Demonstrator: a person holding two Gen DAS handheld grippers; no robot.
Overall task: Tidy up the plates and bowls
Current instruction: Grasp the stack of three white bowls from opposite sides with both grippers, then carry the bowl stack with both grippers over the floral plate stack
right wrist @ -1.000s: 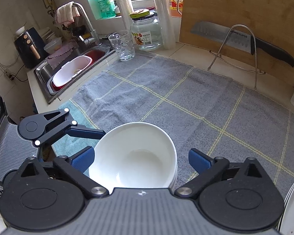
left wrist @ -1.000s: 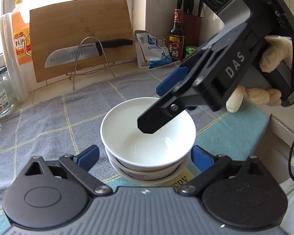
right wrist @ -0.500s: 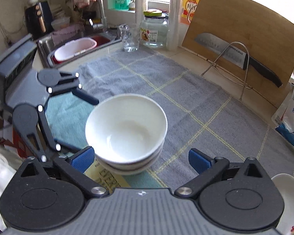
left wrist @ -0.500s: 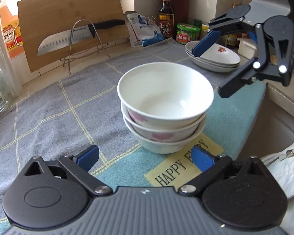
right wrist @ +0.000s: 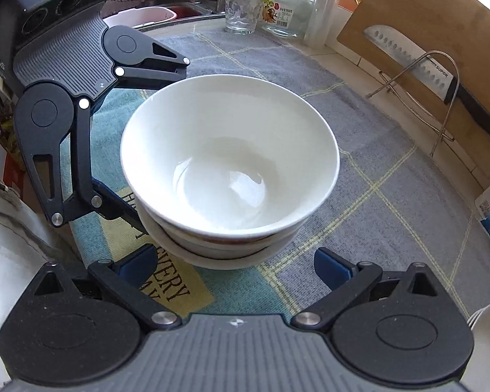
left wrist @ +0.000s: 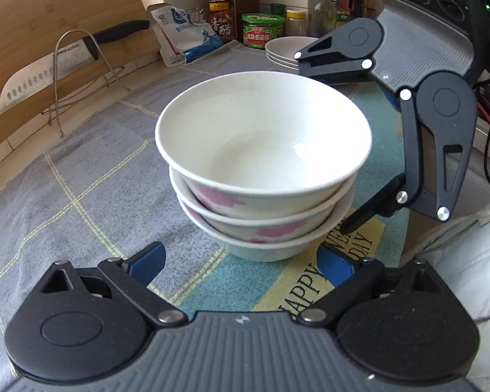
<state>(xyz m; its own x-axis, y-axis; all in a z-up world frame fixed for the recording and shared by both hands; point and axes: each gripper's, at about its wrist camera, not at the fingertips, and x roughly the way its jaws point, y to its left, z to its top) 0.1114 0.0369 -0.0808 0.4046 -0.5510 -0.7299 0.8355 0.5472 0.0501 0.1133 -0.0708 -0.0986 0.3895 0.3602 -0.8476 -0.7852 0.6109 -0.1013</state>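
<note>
Nearest the left wrist camera, the left gripper (left wrist: 240, 258) has its fingers (left wrist: 147, 261) spread wide and holding nothing, one on each side of the foot of a bowl stack (left wrist: 261, 170). The three nested white bowls with pink flowers stand upright on a grey checked towel (left wrist: 81, 179) covering the desk, partly over a "HAPPY" mat (left wrist: 310, 281). Opposite, the right gripper (right wrist: 235, 261) flanks the same bowl stack (right wrist: 228, 170) with its fingers (right wrist: 331, 269) wide apart and holding nothing. Farther back, a plate stack (left wrist: 285, 50) sits beside a green-lidded jar (left wrist: 263, 29), and a knife (left wrist: 68, 65) rests on a wire stand against the cutting board (left wrist: 49, 32).
</note>
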